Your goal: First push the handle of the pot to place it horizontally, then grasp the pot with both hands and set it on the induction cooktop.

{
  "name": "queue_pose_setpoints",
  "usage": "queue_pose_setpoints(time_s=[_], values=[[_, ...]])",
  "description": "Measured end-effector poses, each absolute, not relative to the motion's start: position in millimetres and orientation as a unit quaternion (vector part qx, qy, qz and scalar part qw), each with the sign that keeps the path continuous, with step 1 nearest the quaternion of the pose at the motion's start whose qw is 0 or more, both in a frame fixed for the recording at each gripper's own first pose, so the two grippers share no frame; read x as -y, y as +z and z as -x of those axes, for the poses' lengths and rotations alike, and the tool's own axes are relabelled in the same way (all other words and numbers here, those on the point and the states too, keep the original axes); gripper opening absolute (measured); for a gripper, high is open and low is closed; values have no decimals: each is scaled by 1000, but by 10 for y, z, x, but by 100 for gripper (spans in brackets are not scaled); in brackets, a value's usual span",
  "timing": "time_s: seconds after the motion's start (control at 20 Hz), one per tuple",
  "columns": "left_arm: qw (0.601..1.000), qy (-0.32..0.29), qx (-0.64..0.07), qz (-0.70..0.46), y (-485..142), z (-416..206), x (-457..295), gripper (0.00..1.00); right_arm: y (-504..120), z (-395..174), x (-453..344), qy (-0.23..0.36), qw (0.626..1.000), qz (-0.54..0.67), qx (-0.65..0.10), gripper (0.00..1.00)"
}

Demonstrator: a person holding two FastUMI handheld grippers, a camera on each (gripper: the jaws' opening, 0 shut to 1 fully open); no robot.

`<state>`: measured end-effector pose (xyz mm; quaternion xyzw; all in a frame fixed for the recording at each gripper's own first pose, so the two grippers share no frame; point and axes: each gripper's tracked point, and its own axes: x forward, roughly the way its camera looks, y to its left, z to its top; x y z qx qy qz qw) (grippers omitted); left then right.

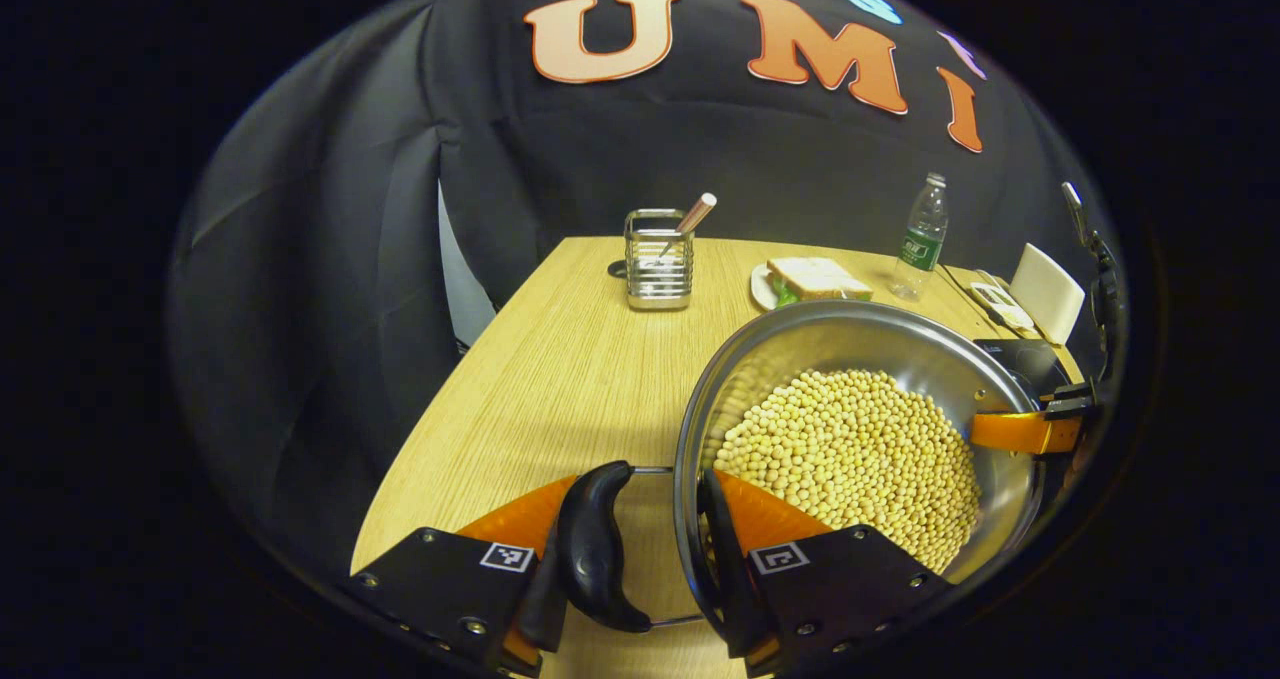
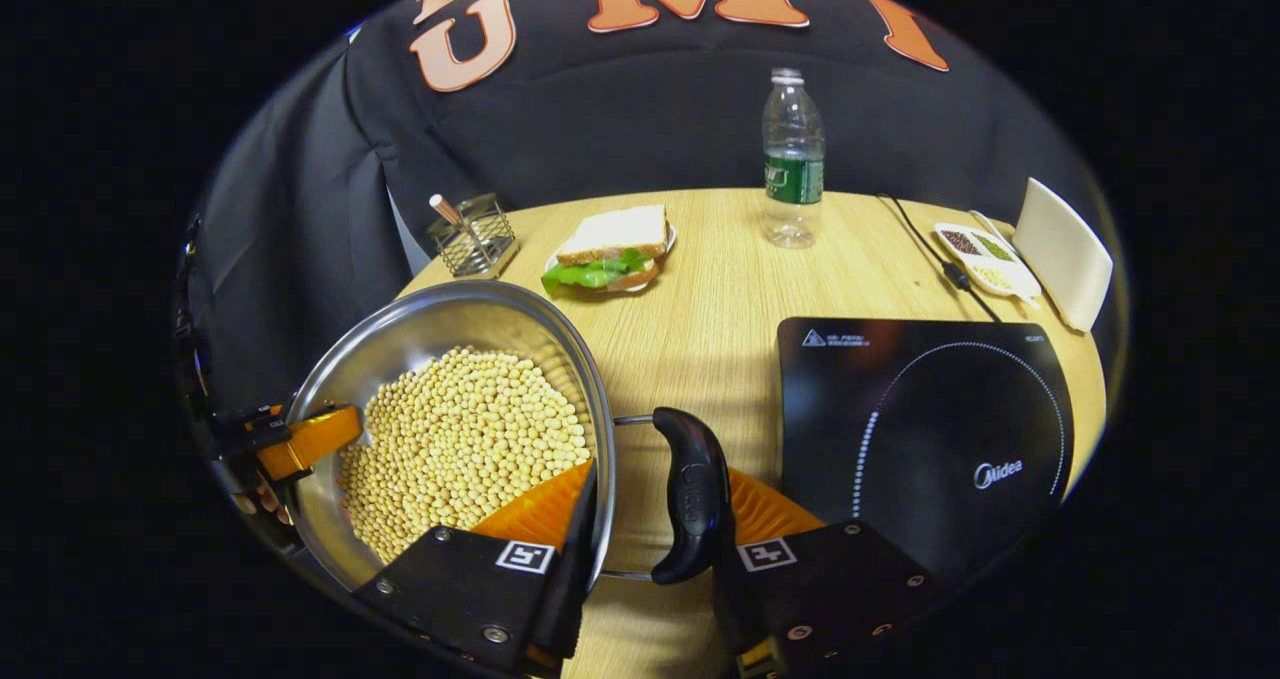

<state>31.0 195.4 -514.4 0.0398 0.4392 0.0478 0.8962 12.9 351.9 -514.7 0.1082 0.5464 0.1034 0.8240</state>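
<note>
The pot [image 1: 850, 429], full of pale beans [image 1: 855, 454], hangs tilted over the near left part of the table [image 1: 560, 359], well short of the cooktop [image 2: 925, 429], which lies flat by the near right edge. Both side handles already stand out level, so the step in hand looks to be the two-handed carry.

On the pot's left side, the left gripper [image 1: 650, 549] straddles the black handle [image 1: 595, 549] and the rim: one finger sits outside the grip, the other inside the wall against the beans. The jaws are at a middling gape and seem pinched on handle and wall together. In the right gripper view this gripper shows small at the pot's far side.

The right gripper [image 2: 650, 529] mirrors it on the right handle [image 2: 690, 494], one finger inside the rim, the other beyond the grip, likewise closed about them.

To do this well, I would level the pot first, since the tilt could spill beans. Then move both grippers rightward together at one height, keeping their spacing fixed so neither hold slips. Bring the base over the ringed zone of the cooktop and lower it flat.

Behind, left to right along the far edge, stand a wire caddy [image 2: 472, 231], a sandwich [image 2: 610, 249], a bottle [image 2: 793, 159] and a small dish [image 2: 985, 259]; none blocks the path.
</note>
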Motion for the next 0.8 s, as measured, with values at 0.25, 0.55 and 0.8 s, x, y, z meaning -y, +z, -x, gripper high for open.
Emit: queue_pose_setpoints(time_s=[0.25, 0.55, 0.8], values=[[910, 35, -410, -52, -5012, -333, -1993, 63, -4889, -176, -3168, 94, 838, -113, -526, 52], [918, 15, -393, -53, -5080, -361, -1966, 63, -4536, -118, -2694, 74, 850, -116, -509, 52], [923, -9, -380, -62, -5019, -409, -1973, 63, -4413, -90, -2191, 49, 858, -123, -497, 52]])
